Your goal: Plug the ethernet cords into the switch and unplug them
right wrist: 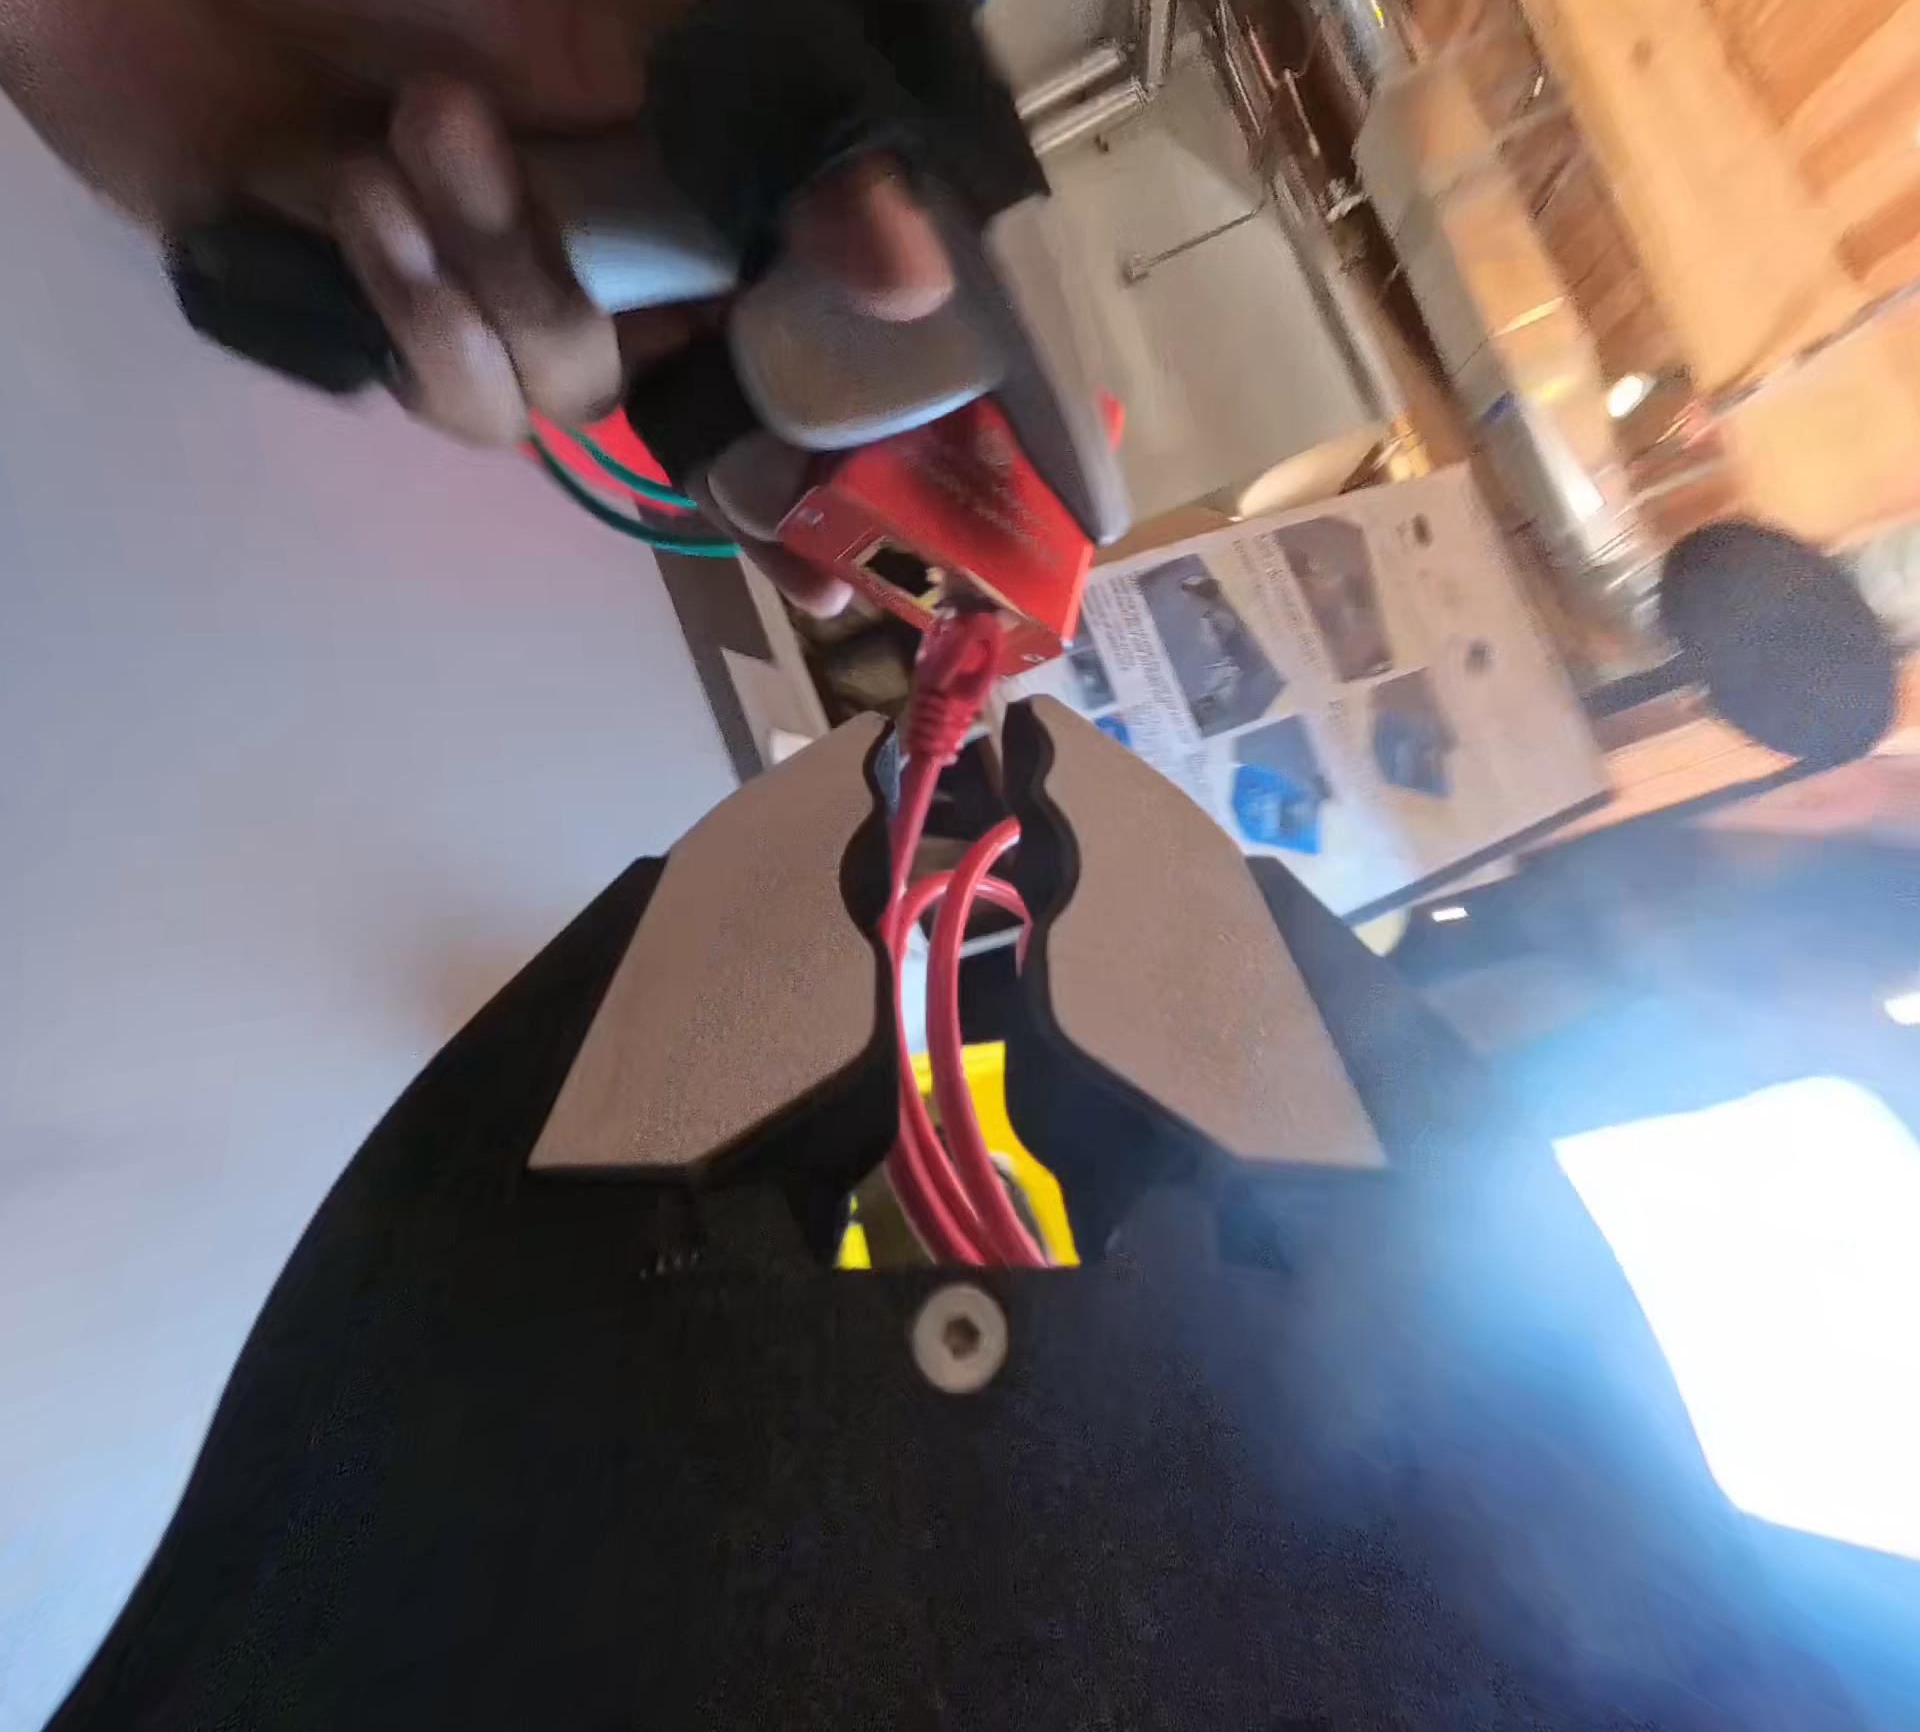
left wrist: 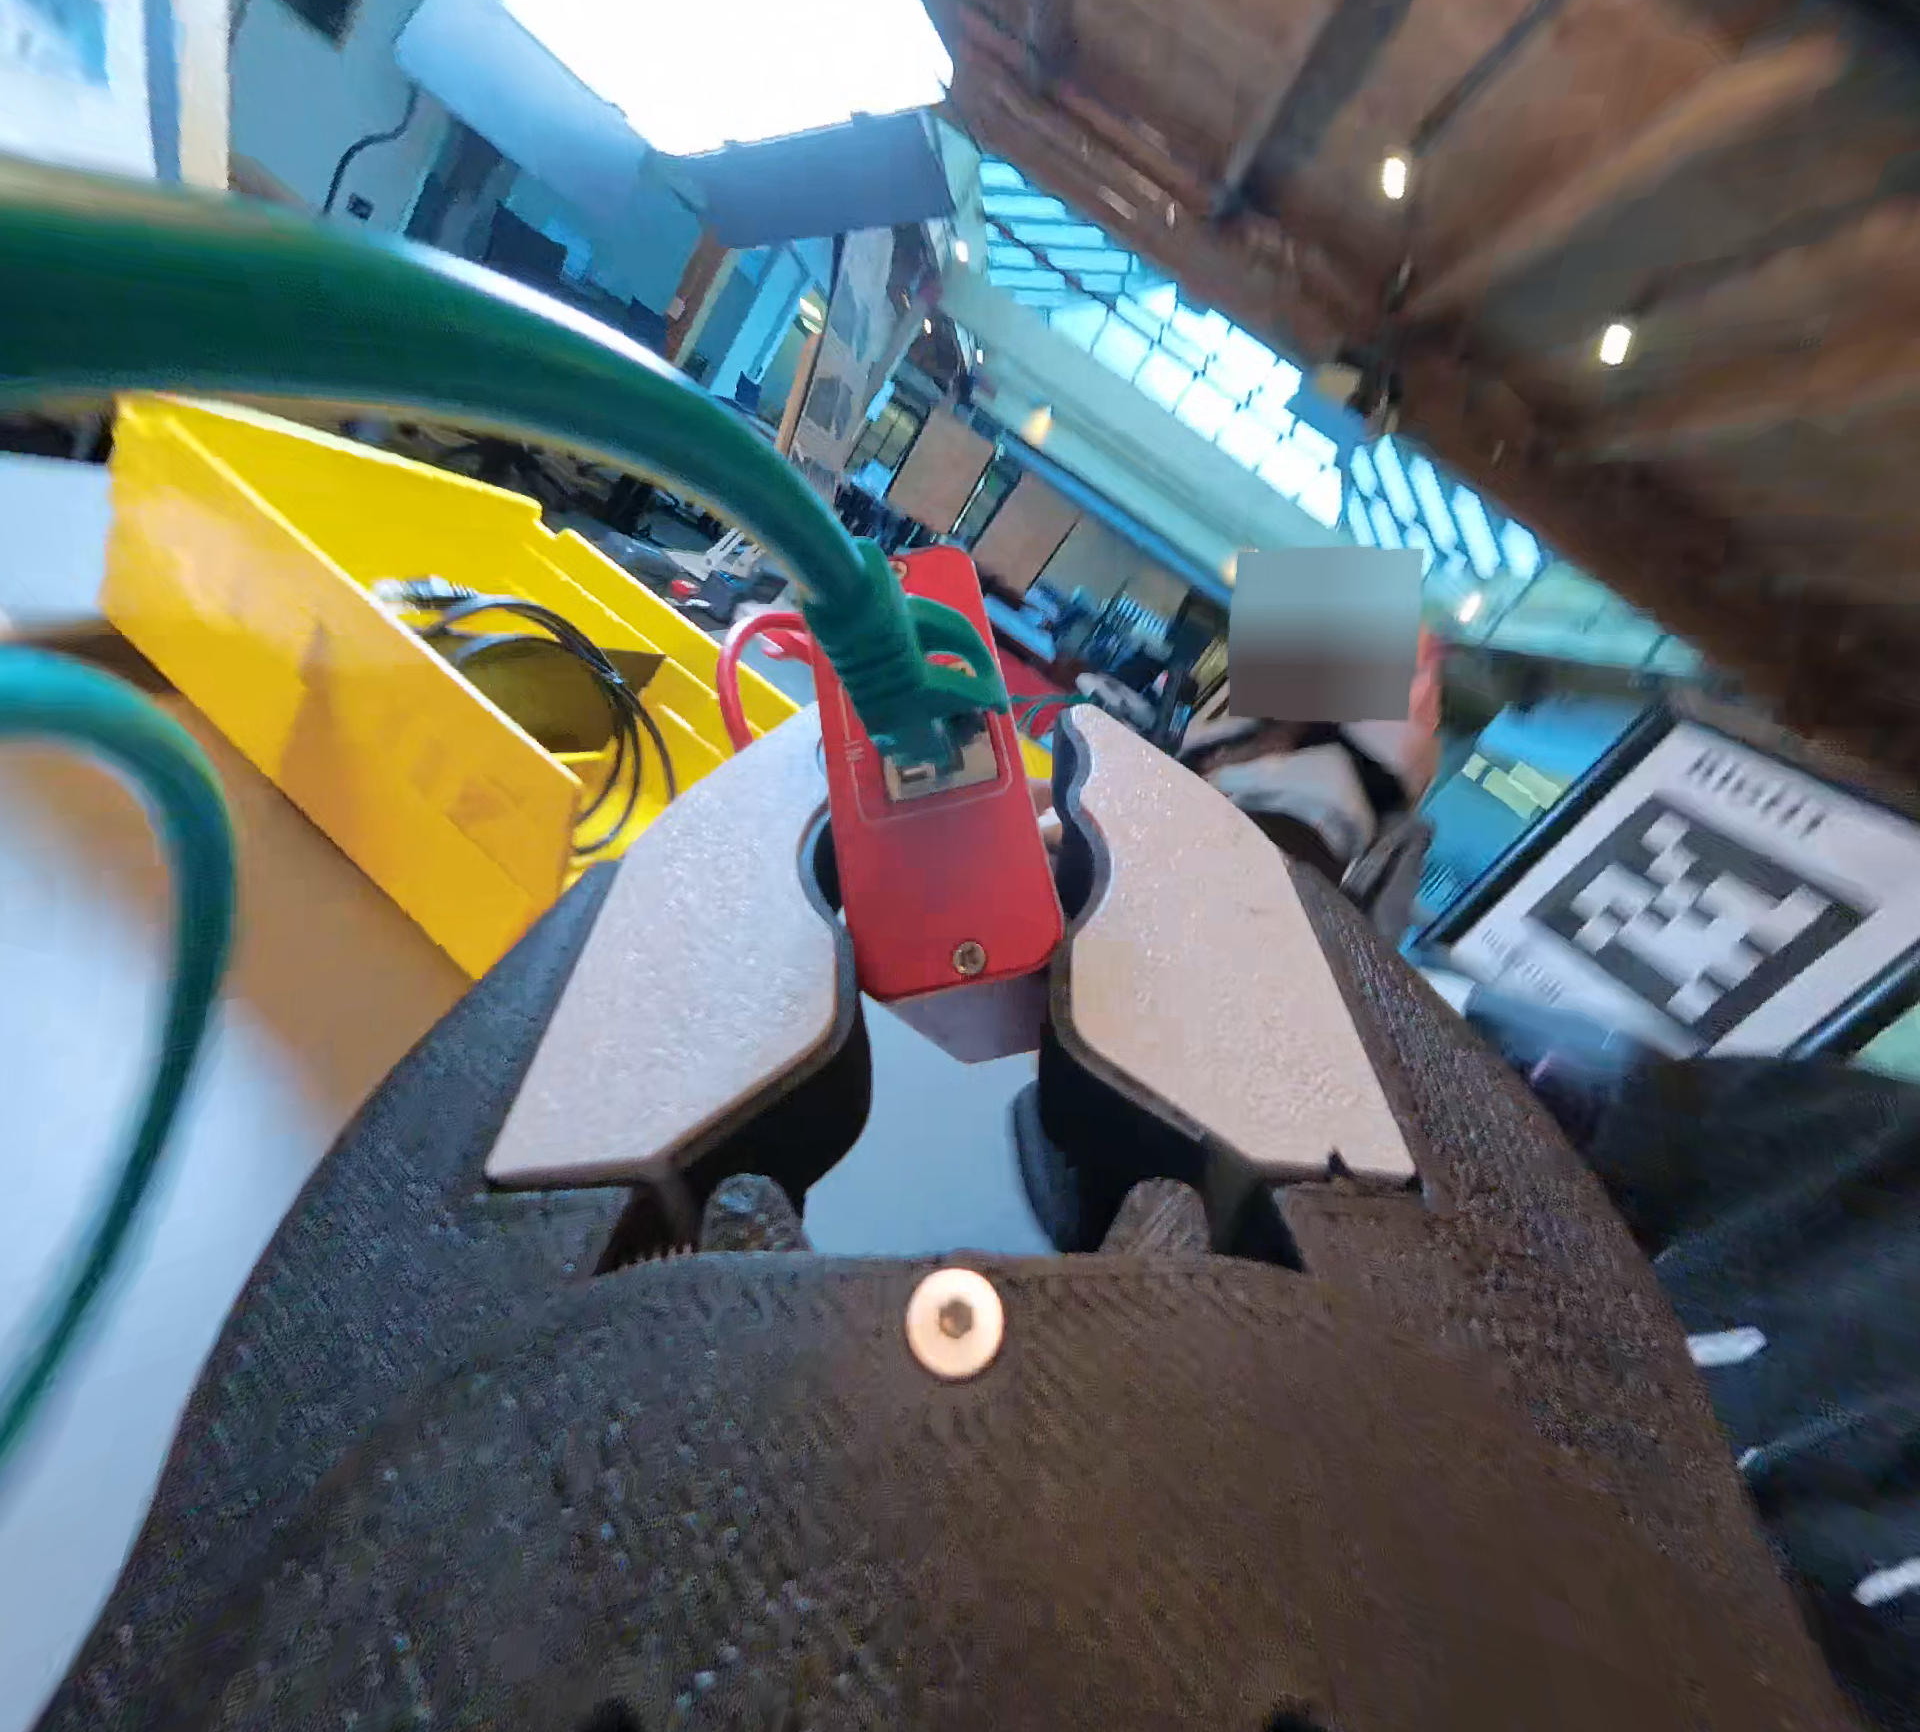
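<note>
My left gripper [left wrist: 945,747] is shut on the red switch [left wrist: 945,882], held upright between its fingers. A green ethernet cord [left wrist: 520,352] arcs in from the left, and its plug [left wrist: 883,685] sits in a port on the switch's near face. In the right wrist view the switch [right wrist: 966,519] shows one empty port [right wrist: 899,576]. Beside it a red plug [right wrist: 951,664] is in the neighbouring port. My right gripper [right wrist: 951,737] is just behind that plug, closed around the red cord [right wrist: 914,1059], which runs back between its fingers.
A yellow bin [left wrist: 312,643] with black cables stands on the table to the left. A black-and-white tag board [left wrist: 1683,913] is at the right. A person's hand [right wrist: 416,124] grips the left gripper's handle. A poster [right wrist: 1299,674] stands behind the switch.
</note>
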The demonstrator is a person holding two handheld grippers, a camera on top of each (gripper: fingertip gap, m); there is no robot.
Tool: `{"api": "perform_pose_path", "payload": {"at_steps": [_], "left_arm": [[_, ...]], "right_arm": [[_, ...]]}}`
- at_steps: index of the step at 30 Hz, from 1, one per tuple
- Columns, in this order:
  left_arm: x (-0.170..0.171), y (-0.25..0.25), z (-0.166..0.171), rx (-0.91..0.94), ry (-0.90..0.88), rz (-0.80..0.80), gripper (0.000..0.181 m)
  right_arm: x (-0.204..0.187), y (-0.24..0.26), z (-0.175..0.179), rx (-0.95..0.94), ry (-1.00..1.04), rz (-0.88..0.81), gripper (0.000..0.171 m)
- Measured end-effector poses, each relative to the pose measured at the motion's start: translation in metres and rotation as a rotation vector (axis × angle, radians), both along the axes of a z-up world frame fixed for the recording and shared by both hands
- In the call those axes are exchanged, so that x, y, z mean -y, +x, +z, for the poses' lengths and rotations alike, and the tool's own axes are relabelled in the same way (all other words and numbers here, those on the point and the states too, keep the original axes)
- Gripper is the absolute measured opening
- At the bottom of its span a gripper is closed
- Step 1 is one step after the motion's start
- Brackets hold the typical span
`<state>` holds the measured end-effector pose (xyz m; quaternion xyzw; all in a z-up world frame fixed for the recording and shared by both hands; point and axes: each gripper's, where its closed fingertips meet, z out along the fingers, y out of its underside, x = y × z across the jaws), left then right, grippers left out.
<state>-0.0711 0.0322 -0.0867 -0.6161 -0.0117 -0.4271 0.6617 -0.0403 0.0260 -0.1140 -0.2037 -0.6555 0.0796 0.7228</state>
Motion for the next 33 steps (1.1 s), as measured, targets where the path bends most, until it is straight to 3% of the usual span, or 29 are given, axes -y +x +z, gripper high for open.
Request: {"api": "perform_pose_path", "payload": {"at_steps": [2, 5, 8, 10, 12, 15, 18, 21, 29, 33], "left_arm": [[0.003, -0.002, 0.008, -0.189, 0.039, -0.011, 0.036], [0.011, 0.011, 0.018, -0.43, 0.089, -0.108, 0.036], [0.016, 0.03, 0.023, -0.594, 0.098, -0.186, 0.036], [0.016, 0.03, 0.024, -0.691, 0.095, -0.174, 0.037], [0.024, 0.036, 0.026, -0.701, 0.103, -0.244, 0.036], [0.022, 0.038, 0.019, -0.751, 0.099, -0.225, 0.036], [0.023, 0.048, 0.014, -0.726, 0.098, -0.28, 0.036], [0.022, 0.05, 0.012, -0.721, 0.092, -0.28, 0.036], [0.005, 0.045, 0.024, -0.627, 0.116, -0.13, 0.04], [0.001, 0.047, 0.029, -0.607, 0.13, -0.086, 0.032]], "right_arm": [[0.01, 0.01, 0.019, -0.033, -0.25, 0.096, 0.019], [0.017, 0.015, 0.034, 0.078, -0.703, 0.263, 0.02], [0.025, 0.011, 0.029, 0.266, -0.988, 0.419, 0.024], [0.02, 0.007, 0.03, 0.287, -1.096, 0.475, 0.024], [0.015, 0.003, 0.024, 0.283, -1.164, 0.503, 0.025], [0.028, 0.001, 0.011, 0.33, -1.243, 0.609, 0.028], [0.037, -0.003, 0.002, 0.332, -1.27, 0.675, 0.017], [0.039, -0.002, -0.001, 0.315, -1.311, 0.751, 0.016], [0.025, 0.002, 0.007, 0.177, -1.397, 0.803, 0.015], [0.017, 0.004, 0.012, 0.097, -1.444, 0.774, 0.015]]}}
